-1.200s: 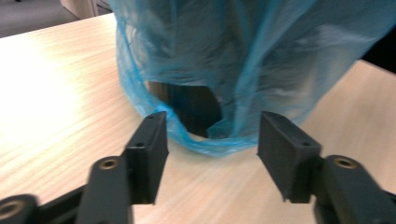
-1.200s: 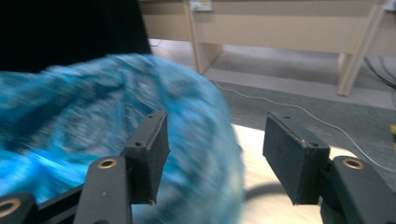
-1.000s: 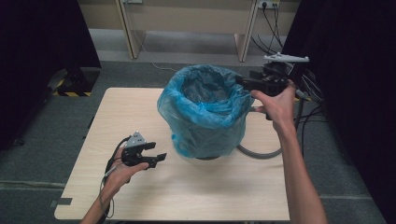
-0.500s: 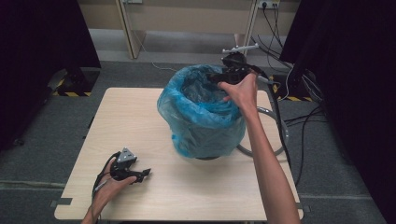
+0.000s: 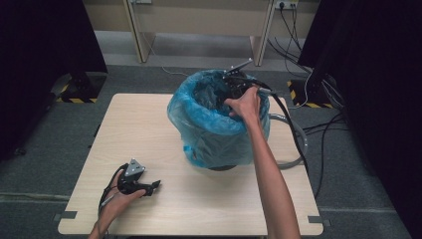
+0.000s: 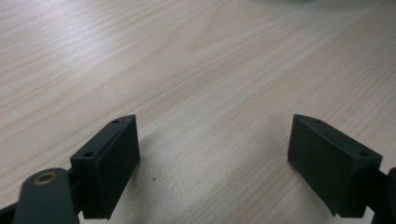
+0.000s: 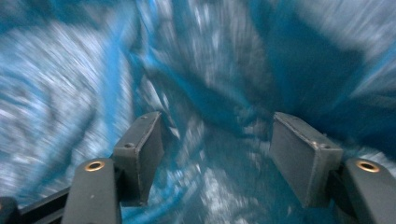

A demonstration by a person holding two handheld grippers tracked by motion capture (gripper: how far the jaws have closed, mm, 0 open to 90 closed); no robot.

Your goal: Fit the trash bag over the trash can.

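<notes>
Since a second ago the right gripper [image 5: 234,88] has swung from beside the bin's far right rim to over its mouth and dipped into it, while the left gripper [image 5: 149,188] has come down from a raised spot to rest near the surface's [image 5: 149,124] near left corner. Its jaws have just been opening and now stand wide, with only bare wood grain between them in the left gripper view [image 6: 212,154]. In the right gripper view the pads [image 7: 140,149] are well apart too, with nothing pinched between them (the picture is smeared, so finer detail is lost), and crumpled blue plastic lies ahead of them on every side. The bin [image 5: 219,167], lined with a blue bag [image 5: 209,124] folded down over its rim, stands on the surface right of the middle, toward the far edge. A grey hoop [image 5: 298,144] lies against its right side, close to the surface's right edge. The right gripper's black cable [image 5: 293,134] trails over the bin's rim and down past that edge.
</notes>
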